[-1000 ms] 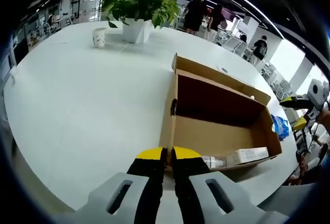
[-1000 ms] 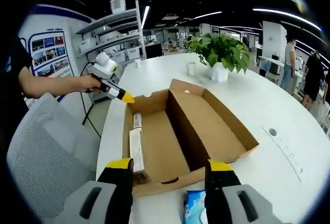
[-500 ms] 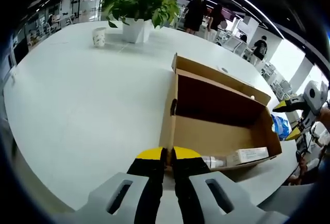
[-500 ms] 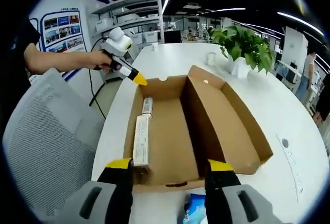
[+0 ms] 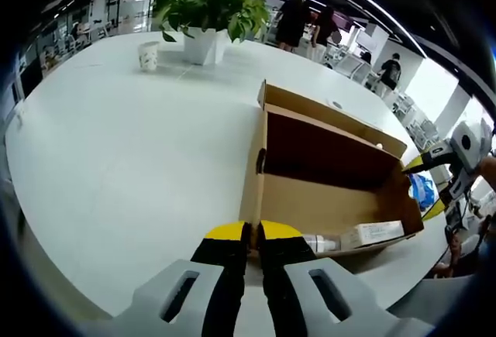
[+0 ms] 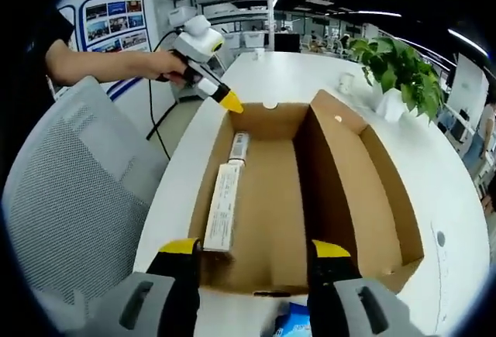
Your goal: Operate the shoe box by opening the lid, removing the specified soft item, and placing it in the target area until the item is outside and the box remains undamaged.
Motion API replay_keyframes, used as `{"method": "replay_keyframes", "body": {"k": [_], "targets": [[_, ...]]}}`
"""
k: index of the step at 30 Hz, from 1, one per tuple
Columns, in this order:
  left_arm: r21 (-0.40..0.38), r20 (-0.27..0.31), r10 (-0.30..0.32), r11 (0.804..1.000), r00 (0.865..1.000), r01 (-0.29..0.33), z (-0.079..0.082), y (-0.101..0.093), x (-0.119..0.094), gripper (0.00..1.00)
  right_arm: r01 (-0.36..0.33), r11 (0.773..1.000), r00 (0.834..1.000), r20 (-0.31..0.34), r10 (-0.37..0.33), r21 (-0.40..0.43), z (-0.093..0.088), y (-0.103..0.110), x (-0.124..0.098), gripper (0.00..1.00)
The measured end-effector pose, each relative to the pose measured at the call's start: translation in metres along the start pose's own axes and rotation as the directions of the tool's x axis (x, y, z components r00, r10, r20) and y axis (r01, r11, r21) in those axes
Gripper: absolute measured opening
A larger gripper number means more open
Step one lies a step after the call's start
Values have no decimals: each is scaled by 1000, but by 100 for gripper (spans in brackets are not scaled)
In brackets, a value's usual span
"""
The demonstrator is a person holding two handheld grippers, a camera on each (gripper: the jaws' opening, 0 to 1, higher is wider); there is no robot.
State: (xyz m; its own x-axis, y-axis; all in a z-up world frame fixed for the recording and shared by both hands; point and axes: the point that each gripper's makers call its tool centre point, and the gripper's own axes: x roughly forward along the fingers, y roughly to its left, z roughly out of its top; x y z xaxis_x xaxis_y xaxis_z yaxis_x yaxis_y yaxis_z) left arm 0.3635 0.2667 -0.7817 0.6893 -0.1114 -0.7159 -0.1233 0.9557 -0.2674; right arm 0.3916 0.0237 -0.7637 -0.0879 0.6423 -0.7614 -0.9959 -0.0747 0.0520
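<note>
Left gripper (image 5: 253, 232), fingers pinched shut on the shoe box (image 6: 310, 197) end wall; right gripper (image 6: 254, 250), fingers spread wide and empty, over the opposite wall; blue soft item (image 6: 291, 323) lies on the table just below them, outside the box; risk: a sideways tug could tear the pinched cardboard.

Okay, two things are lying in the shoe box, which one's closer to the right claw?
The long white carton, lying along the box's left wall. It ends just ahead of the right claw; the small tube lies beyond it, toward the left claw.

potted plant (image 5: 211, 8), paper cup (image 5: 149, 56), white table (image 5: 116, 143), mesh chair (image 6: 70, 213)
</note>
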Motion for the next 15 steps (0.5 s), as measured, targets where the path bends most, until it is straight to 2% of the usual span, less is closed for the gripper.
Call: {"method": "replay_keyframes", "body": {"k": [4,12,15], "targets": [[-1,0,-2,1000,1000,2,0,-1,-1,3,-20,999,999,-38,19,-45,-3,2,6,54],[0,-5,-3,1000,1000,3,-1,-1,0,3,-71,996,996,-58,68,-45,-9,9,15,54],[0,-6,-4,1000,1000,4,-1,0,0,3,-63,997,996,-63,59,-53,-10,8,18,54]]}}
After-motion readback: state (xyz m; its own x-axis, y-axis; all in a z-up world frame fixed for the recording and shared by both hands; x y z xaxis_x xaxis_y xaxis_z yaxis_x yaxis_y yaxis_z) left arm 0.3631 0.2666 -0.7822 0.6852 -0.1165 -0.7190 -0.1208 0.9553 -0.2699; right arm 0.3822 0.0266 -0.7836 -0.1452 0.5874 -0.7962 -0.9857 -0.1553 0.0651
